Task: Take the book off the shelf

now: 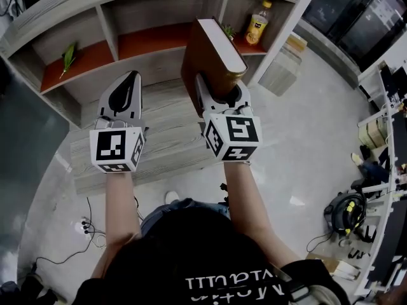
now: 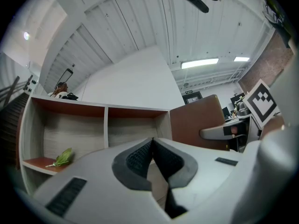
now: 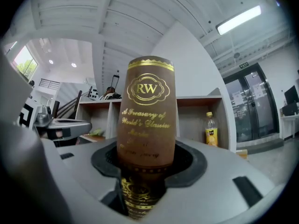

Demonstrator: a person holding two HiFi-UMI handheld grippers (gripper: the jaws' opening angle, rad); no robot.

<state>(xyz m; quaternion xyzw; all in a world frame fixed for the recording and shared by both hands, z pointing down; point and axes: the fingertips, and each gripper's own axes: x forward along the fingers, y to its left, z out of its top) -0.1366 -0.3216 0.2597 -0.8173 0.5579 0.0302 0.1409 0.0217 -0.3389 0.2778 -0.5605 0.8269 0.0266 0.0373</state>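
Standing upright in the right gripper, the thick brown hardcover book is clear of the grey wood-grain shelf unit, just in front of it. The jaws clamp its lower end across the covers. Its rounded spine carries a gold crest and gold script, and pale page edges show on top. At nine o'clock from it, the left gripper hovers, jaws pressed together on nothing.

book spine's lower lettering blurred, foot hidden inside right hand-held gripper, bottle label illegible
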